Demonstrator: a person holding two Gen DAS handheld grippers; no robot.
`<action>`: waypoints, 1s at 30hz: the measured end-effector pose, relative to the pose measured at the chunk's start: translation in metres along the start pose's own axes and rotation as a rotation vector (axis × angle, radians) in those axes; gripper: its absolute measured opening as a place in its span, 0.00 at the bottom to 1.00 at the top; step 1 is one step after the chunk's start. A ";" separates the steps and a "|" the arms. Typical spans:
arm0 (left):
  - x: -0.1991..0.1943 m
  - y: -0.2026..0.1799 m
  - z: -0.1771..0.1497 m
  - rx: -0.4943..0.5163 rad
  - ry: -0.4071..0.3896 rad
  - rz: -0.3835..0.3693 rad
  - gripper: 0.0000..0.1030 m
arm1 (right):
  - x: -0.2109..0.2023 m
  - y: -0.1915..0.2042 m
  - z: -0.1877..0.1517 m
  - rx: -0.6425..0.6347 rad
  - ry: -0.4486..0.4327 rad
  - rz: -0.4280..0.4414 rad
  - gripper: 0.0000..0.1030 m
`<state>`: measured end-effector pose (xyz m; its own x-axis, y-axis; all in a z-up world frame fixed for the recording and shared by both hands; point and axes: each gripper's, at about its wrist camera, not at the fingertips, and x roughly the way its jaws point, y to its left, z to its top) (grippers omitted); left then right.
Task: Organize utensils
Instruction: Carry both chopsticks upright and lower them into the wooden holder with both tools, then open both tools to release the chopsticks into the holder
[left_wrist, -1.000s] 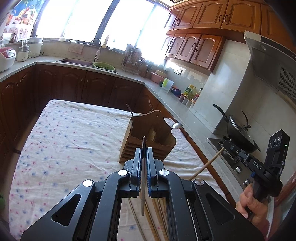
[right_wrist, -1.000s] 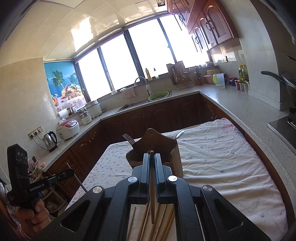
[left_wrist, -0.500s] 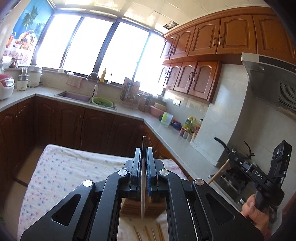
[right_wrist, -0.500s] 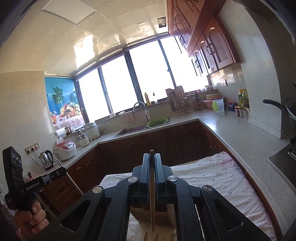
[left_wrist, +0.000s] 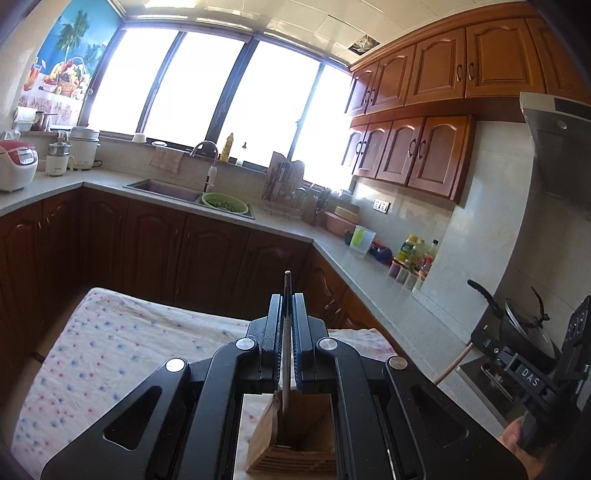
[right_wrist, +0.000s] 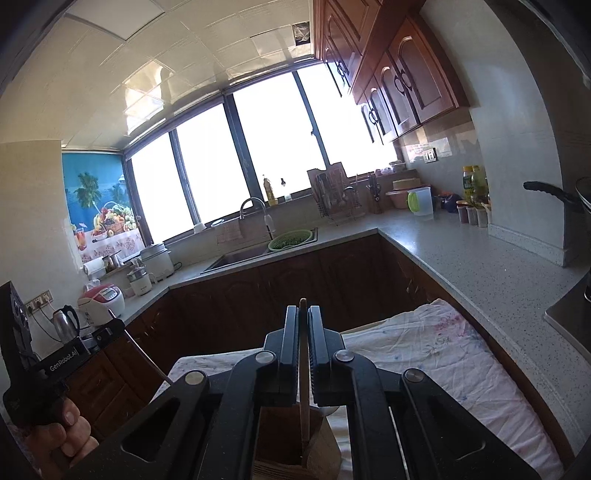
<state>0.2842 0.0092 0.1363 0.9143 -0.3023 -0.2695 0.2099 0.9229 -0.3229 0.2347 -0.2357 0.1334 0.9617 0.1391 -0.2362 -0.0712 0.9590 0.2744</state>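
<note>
My left gripper (left_wrist: 287, 306) is shut on a thin grey chopstick (left_wrist: 286, 369) held upright, its lower end hanging over the wooden utensil holder (left_wrist: 295, 439) right below. My right gripper (right_wrist: 303, 317) is shut on a wooden chopstick (right_wrist: 303, 406), also upright, its lower end inside or just above the same holder (right_wrist: 295, 443). The holder stands on the table with the dotted white cloth (left_wrist: 122, 350). Each gripper shows in the other's view: the right one (left_wrist: 517, 373) and the left one (right_wrist: 70, 358).
Dark cabinets and a grey L-shaped counter (left_wrist: 373, 280) wrap around the table, with a sink (left_wrist: 166, 186), a green colander (left_wrist: 225, 202), a dish rack and bottles. A pan (left_wrist: 524, 328) sits on the stove at right. A rice cooker (right_wrist: 103, 299) and kettle stand at left.
Both grippers have tilted up and moved over the holder with their chopsticks. The loose chopsticks on the cloth have dropped out of view. The holder now sits directly beneath both.
</note>
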 end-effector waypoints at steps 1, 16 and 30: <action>0.004 0.003 -0.006 -0.004 0.008 0.003 0.04 | 0.002 -0.002 -0.005 0.002 0.004 -0.005 0.04; 0.039 0.005 -0.043 0.010 0.127 0.019 0.05 | 0.028 -0.008 -0.037 0.006 0.094 -0.011 0.05; 0.034 0.008 -0.037 -0.009 0.152 -0.004 0.08 | 0.026 -0.012 -0.037 0.049 0.113 0.027 0.21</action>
<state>0.3037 -0.0023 0.0913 0.8504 -0.3396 -0.4018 0.2102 0.9195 -0.3323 0.2511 -0.2348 0.0893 0.9234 0.1942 -0.3312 -0.0809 0.9417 0.3266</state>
